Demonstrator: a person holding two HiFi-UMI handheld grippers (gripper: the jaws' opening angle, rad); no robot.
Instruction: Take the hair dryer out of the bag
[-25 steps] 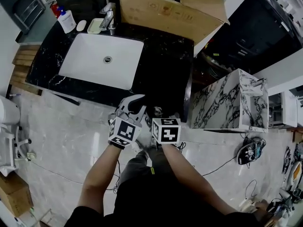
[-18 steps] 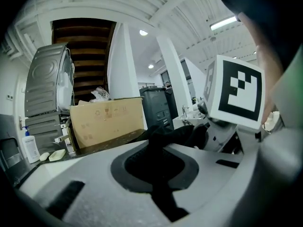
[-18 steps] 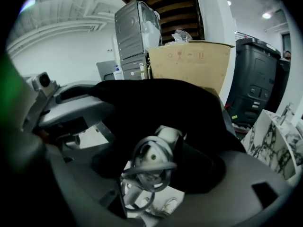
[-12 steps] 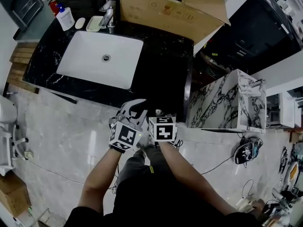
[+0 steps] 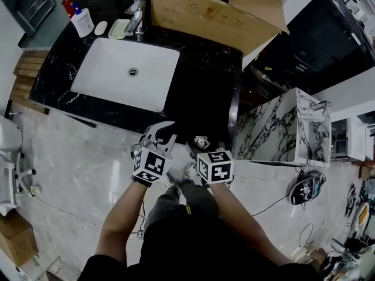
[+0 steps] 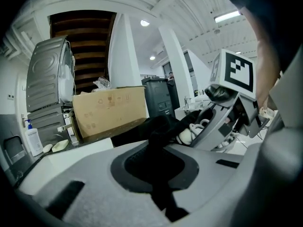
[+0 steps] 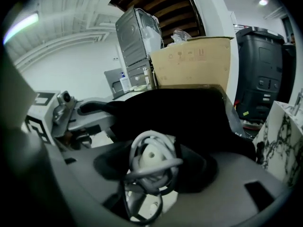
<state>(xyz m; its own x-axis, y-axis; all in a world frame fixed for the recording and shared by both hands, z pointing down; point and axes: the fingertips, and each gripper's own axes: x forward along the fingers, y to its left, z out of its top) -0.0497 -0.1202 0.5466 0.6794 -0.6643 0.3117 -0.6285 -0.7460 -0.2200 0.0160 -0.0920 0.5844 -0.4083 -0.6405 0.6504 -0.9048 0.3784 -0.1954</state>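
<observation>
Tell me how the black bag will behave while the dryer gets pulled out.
Probably floppy: the bag sags in folds where the left hand-held gripper pinches it. Thin cloth, likely light, so it may drag along with the dryer.

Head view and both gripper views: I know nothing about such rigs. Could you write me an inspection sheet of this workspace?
Surface: black marble counter with a white sink set in it.
Job's things: black bag; white hair dryer right by it.
Clutter: cardboard box and soap bottle at the counter's back.
Grippers: left gripper shut on the bag's fabric; right gripper closing, with the hair dryer between its jaws.
Cables: cord wound round the hair dryer; loose cable on the floor.
Surroundings: pale floor; marble-patterned block.
</observation>
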